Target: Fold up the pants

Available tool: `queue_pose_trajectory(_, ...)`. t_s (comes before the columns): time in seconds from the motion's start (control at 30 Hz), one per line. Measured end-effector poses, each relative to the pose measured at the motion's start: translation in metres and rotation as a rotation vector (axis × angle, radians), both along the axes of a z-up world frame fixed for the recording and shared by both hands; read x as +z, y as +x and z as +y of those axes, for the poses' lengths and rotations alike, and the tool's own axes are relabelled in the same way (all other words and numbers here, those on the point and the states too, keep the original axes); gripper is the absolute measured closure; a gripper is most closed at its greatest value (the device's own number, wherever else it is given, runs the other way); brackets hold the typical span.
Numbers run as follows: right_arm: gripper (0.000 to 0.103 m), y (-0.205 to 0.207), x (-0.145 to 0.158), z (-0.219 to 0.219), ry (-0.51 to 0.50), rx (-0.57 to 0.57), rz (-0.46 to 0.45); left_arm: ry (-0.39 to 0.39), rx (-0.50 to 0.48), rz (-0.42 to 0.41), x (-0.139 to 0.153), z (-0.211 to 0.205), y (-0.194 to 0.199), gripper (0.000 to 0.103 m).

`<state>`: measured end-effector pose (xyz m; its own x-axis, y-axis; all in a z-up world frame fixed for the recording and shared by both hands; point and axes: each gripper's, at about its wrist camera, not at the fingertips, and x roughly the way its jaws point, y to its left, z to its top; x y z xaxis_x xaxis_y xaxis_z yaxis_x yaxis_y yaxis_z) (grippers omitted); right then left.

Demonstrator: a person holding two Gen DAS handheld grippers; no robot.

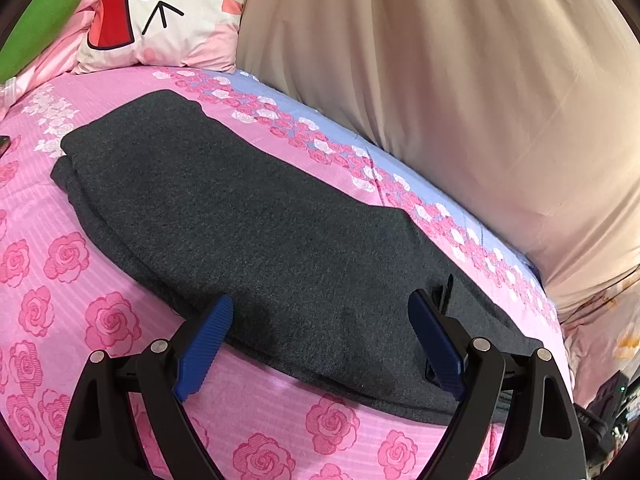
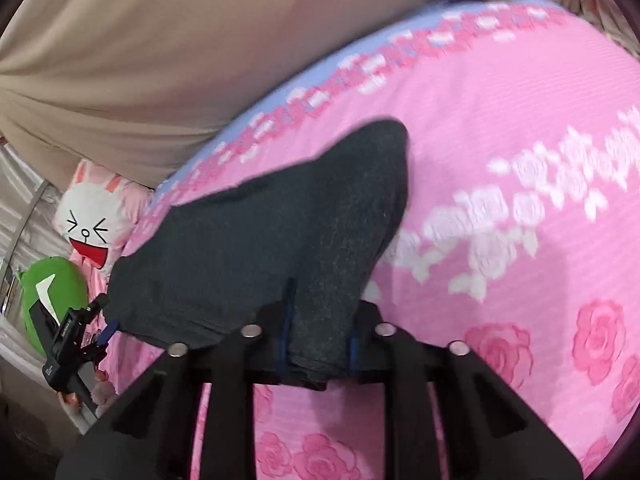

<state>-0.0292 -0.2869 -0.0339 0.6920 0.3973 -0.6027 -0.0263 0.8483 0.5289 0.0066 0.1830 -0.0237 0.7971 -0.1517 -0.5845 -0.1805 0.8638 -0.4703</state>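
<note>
While the dark grey pants (image 1: 256,216) lie lengthwise on the bed's pink rose-print sheet (image 1: 72,320), already doubled leg over leg, one end of them is in the grip of the right tongs (image 2: 318,344): in the right wrist view the blue pads (image 2: 285,332) are clenched on a bunched fold of the grey fabric, which rises from the sheet toward the camera. That view is smeared, so the exact depth of the bite cannot be told. The left tongs (image 1: 320,340) stand released, jaws wide apart, poised just above the near edge of the garment with nothing between the pads. In the right wrist view the left tool appears at the lower left edge, held by a person's hand (image 2: 86,394), near the pants' other end. A cartoon rabbit pillow (image 1: 160,12) and a green cushion (image 1: 44,12) sit at the head of the bed, and a beige curtain (image 1: 440,80) hangs along the far side, all well clear of the work. Judgement: the step in hand is the crosswise fold, with the gripped end being carried over toward the opposite end. The next move calls for laying that end squarely on the lower layer with edges aligned, releasing only once the fabric rests flat; the left tongs could pin the near edge to prevent the stack from sliding.
</note>
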Motion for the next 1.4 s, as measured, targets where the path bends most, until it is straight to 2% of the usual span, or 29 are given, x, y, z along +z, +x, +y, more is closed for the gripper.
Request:
queue_pose_trajectory(0.1,0.090,-0.015,0.022,-0.024,-0.045,-0.058,-0.074,-0.023,0.023,-0.013,0.003,0.003,-0.010,0.016)
queue_pose_trajectory(0.2,0.092,-0.021,0.020,-0.043,-0.037,-0.067,-0.066,-0.059,0.011,-0.003,0.002,0.004,-0.020,0.016)
queue_pose_trajectory(0.4,0.092,-0.047,0.013,-0.088,-0.063,-0.158,-0.040,-0.064,0.020,0.011,0.008,0.017,-0.037,0.016)
queue_pose_trajectory(0.5,0.082,-0.051,0.006,-0.100,-0.120,-0.173,0.009,-0.029,0.044,0.014,0.009,0.027,-0.043,0.016)
queue_pose_trajectory(0.53,0.073,-0.056,0.010,-0.095,-0.216,-0.252,0.018,-0.023,0.060,0.017,0.008,0.031,-0.045,0.016)
queue_pose_trajectory(0.57,0.071,-0.061,0.016,-0.088,-0.279,-0.277,-0.005,-0.033,0.079,0.019,0.007,0.038,-0.046,0.016)
queue_pose_trajectory(0.6,0.070,-0.065,0.025,-0.077,-0.310,-0.247,-0.048,-0.052,0.091,0.019,0.006,0.044,-0.048,0.016)
queue_pose_trajectory(0.63,0.065,-0.067,0.036,-0.056,-0.295,-0.170,-0.096,-0.086,0.109,0.017,0.005,0.053,-0.049,0.016)
queue_pose_trajectory(0.7,0.059,-0.067,0.048,-0.016,-0.270,-0.047,-0.148,-0.204,0.142,0.015,-0.001,0.075,-0.050,0.016)
queue_pose_trajectory(0.77,0.042,-0.060,0.049,0.034,-0.284,0.100,-0.168,-0.356,0.172,0.023,-0.012,0.100,-0.047,0.016)
queue_pose_trajectory(0.9,0.041,-0.039,0.033,0.112,-0.357,0.279,-0.162,-0.523,0.240,0.056,-0.034,0.134,-0.042,0.016)
queue_pose_trajectory(0.97,0.042,-0.023,0.021,0.136,-0.411,0.311,-0.129,-0.522,0.237,0.038,-0.030,0.137,-0.042,0.016)
queue_pose_trajectory(1.0,0.042,-0.014,0.014,0.142,-0.400,0.325,-0.098,-0.515,0.230,0.037,-0.028,0.137,-0.041,0.016)
queue_pose_trajectory(1.03,0.048,-0.008,0.009,0.146,-0.393,0.327,-0.075,-0.514,0.220,0.039,-0.029,0.136,-0.040,0.016)
queue_pose_trajectory(1.07,0.064,0.000,0.001,0.146,-0.404,0.310,-0.034,-0.521,0.212,0.041,-0.030,0.136,-0.038,0.016)
queue_pose_trajectory(1.1,0.073,0.005,-0.004,0.144,-0.415,0.282,-0.020,-0.524,0.207,0.043,-0.033,0.136,-0.037,0.016)
queue_pose_trajectory(1.13,0.089,0.006,-0.005,0.139,-0.406,0.264,-0.021,-0.508,0.203,0.036,-0.031,0.135,-0.036,0.016)
queue_pose_trajectory(1.17,0.094,0.008,-0.004,0.135,-0.386,0.258,-0.008,-0.486,0.199,0.033,-0.030,0.133,-0.035,0.016)
queue_pose_trajectory(1.23,0.094,0.006,0.005,0.131,-0.343,0.253,-0.014,-0.458,0.195,0.041,-0.029,0.130,-0.033,0.016)
queue_pose_trajectory(1.33,0.094,-0.002,0.025,0.141,-0.341,0.267,-0.079,-0.447,0.188,0.027,-0.029,0.130,-0.031,0.016)
queue_pose_trajectory(1.4,0.094,0.004,0.021,0.156,-0.336,0.303,-0.077,-0.446,0.206,0.021,-0.029,0.132,-0.028,0.016)
